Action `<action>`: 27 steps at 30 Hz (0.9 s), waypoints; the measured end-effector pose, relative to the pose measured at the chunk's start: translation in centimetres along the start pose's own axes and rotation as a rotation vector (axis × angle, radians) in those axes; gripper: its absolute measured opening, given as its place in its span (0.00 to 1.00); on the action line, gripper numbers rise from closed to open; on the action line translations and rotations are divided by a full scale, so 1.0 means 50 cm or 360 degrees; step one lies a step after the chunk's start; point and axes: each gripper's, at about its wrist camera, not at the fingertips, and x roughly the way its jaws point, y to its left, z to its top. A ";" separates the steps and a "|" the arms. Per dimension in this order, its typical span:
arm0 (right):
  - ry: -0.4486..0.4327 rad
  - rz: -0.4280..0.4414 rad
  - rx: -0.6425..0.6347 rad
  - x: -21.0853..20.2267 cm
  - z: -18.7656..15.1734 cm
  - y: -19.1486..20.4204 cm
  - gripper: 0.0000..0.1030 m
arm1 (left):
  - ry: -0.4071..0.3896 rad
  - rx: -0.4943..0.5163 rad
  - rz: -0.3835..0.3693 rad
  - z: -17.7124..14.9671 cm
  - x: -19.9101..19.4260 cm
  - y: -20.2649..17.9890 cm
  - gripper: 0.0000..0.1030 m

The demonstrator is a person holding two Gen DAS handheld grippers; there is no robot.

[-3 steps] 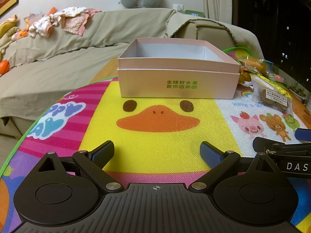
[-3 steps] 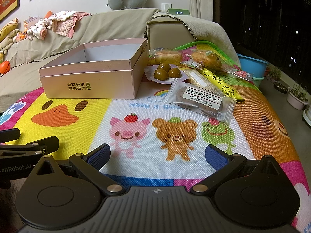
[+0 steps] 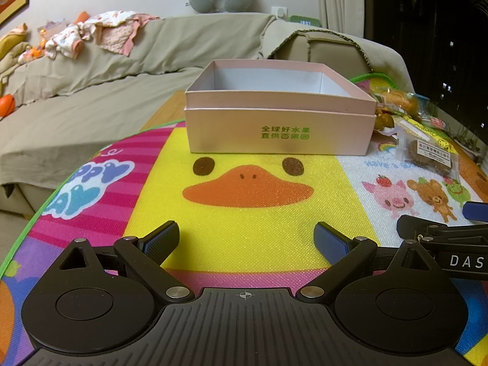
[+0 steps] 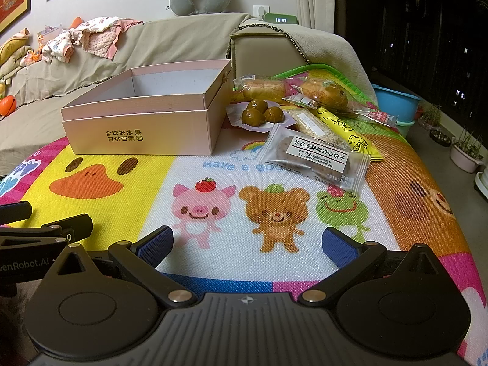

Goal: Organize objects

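While both grippers, left (image 3: 246,238) and right (image 4: 248,242), gape wide and hold nothing, the pink box (image 4: 143,128) sits lidless beside wrapped snacks (image 4: 317,152).

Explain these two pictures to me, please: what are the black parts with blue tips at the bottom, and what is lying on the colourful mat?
There is no robot here. A person holds a hand-held claw in each hand, and a small camera on each one looks forward along its two fingers.

One picture is from the left claw, the other from the right claw. The black arms with blue pads are their fingers. Both stand wide open and hold nothing.

On the cartoon animal mat sits an open pink cardboard box; what shows of its inside is empty. To its right lie wrapped snacks: a clear packet of brown biscuits, a yellow cheese stick wrapper, three brown round sweets in plastic, and bagged bread rolls.

The task is tidying these; nothing is picked up yet.
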 end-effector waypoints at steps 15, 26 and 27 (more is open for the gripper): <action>0.0000 0.0003 0.0004 0.001 0.000 0.000 1.00 | 0.0001 0.0006 0.0004 -0.002 -0.004 0.004 0.97; 0.0036 0.0016 0.0002 0.002 0.008 -0.004 1.00 | 0.0002 0.0009 0.0006 -0.002 -0.003 0.004 0.97; 0.0050 0.0023 0.0000 0.002 0.011 -0.005 1.00 | 0.0002 0.0008 0.0007 -0.002 -0.003 0.004 0.97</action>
